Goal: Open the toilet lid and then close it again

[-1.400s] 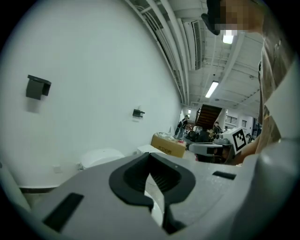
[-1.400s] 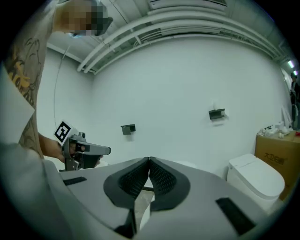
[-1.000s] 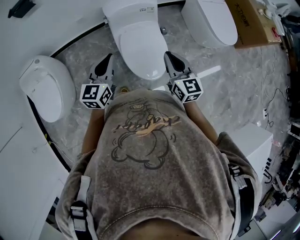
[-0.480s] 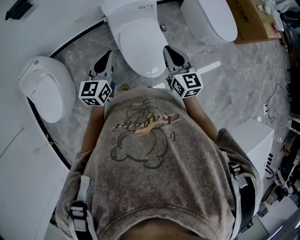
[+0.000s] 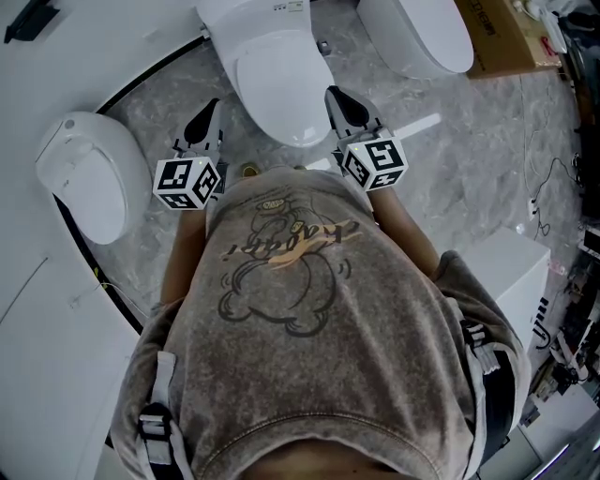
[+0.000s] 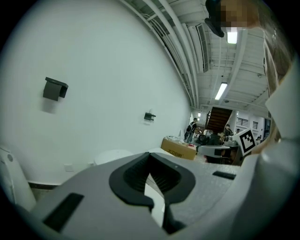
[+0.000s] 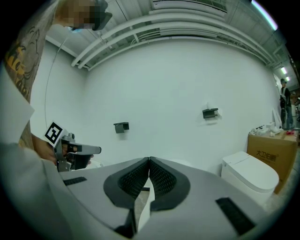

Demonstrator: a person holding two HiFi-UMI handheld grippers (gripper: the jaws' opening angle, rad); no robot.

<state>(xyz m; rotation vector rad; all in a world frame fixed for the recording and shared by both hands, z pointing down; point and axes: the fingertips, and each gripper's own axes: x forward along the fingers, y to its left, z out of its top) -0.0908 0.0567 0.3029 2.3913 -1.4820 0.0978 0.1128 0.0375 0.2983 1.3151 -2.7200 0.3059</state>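
Lid: toilet lid [image 5: 275, 89] lies down flat over the bowl in the upper middle of the head view, with its rounded front edge toward the person.
Hinge: it sits at the far end by the toilet's back [image 5: 251, 17], at the top edge of the frame, so the lid swings up and away from the person.
Left gripper: left gripper [image 5: 208, 112] is clenched, its jaws pressed together on nothing. It hangs just beside the lid's left flank, and no contact shows.
Right gripper: right gripper [image 5: 336, 98] is also clenched and empty, just beside the lid's right flank and clear of it.
Stage: a lid lying down with both tools flanking it fits a lid waiting to be lifted, and equally one that has been lowered again. These views do not settle which.
Handling: the lid looks smooth and glossy, so closed jaw tips will likely slide on it. Contact near the front rim, far from the hinge, should give the most control.
Care: any swing is best kept slow and supported so the lid does not drop onto the seat.
Risk: the neighbouring toilets at left [image 5: 84, 178] and upper right [image 5: 417, 33] stand near, so elbow room is tight.
Floor: marble floor [image 5: 450, 159] around the base shows no obstacle between the person and the bowl.
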